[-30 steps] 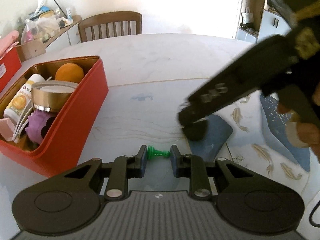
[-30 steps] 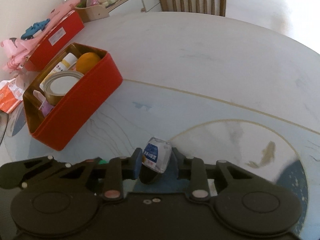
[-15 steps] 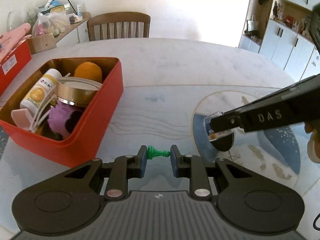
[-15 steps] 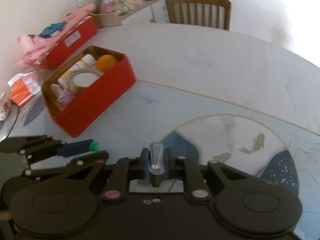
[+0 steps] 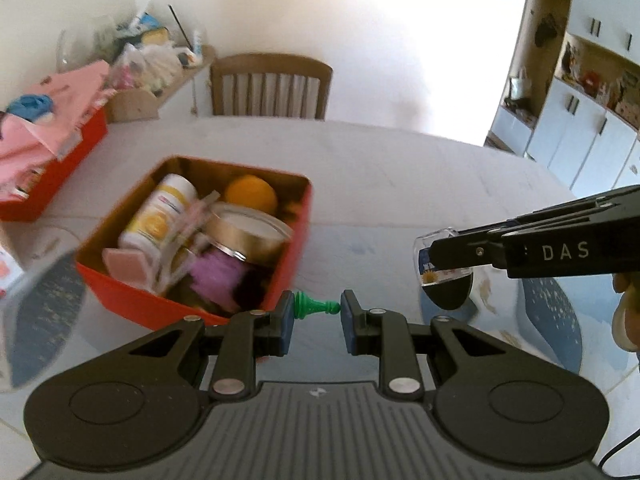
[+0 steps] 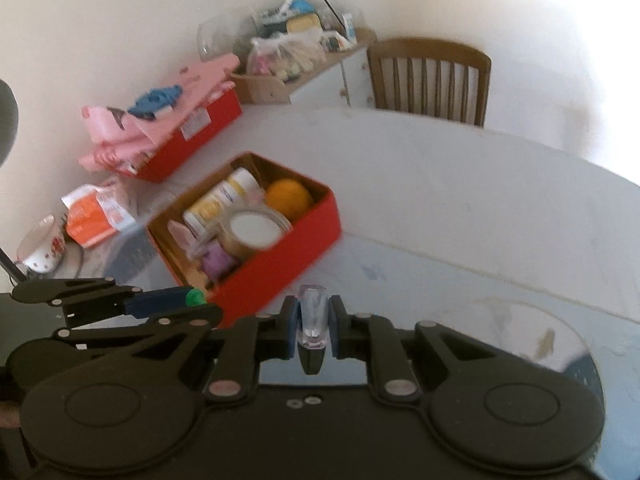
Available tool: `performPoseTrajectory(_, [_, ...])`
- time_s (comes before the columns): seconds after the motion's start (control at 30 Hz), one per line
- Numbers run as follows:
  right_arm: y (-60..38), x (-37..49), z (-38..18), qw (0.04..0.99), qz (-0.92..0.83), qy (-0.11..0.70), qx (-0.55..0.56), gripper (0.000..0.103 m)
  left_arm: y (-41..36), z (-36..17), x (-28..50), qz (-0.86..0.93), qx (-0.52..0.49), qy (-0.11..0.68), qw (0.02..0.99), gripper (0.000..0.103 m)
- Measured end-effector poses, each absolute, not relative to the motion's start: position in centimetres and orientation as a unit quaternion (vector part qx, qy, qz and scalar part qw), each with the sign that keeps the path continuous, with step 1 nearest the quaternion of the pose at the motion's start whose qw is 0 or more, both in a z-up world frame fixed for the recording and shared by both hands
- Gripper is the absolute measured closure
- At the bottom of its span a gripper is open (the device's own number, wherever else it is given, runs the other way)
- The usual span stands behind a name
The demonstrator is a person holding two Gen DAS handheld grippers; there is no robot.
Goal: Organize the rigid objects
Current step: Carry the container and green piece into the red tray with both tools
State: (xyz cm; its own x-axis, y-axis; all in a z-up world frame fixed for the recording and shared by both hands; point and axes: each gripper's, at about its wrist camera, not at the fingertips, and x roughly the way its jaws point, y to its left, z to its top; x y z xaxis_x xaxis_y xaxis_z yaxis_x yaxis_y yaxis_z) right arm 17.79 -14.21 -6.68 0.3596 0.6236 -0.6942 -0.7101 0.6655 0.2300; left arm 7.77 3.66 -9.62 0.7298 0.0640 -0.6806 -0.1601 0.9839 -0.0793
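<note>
Box [image 5: 120, 296] lies ahead-left of both grippers, nearer left gripper [image 5: 316, 307], fingers pinching green pawn [image 5: 314, 305] crosswise; right gripper [image 6: 313, 322] fingers clamp small clear bottle [image 6: 313, 316].

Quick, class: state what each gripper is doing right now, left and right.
Left gripper: closed on a small green chess pawn, held end to end.
Right gripper: closed on a small clear bottle with a dark base.

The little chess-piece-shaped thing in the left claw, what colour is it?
Green pawn-shaped piece; clearest in the left wrist view.
</note>
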Motion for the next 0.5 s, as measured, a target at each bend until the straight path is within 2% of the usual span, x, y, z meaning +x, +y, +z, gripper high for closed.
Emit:
performPoseTrajectory(0.3, [-9.9, 18.6, -4.3, 0.835, 0.408, 0.366, -0.042, 0.088, 10.0, -6.7, 8.6, 0.094, -0.062, 0.327, 0.938, 0.079])
performPoseTrajectory(0.5, [-6.8, 19.7, -4.5, 0.840, 0.395, 0.371, -0.039, 0.088, 13.7, -7.1, 10.5, 0.096, -0.055, 0.330, 0.938, 0.079])
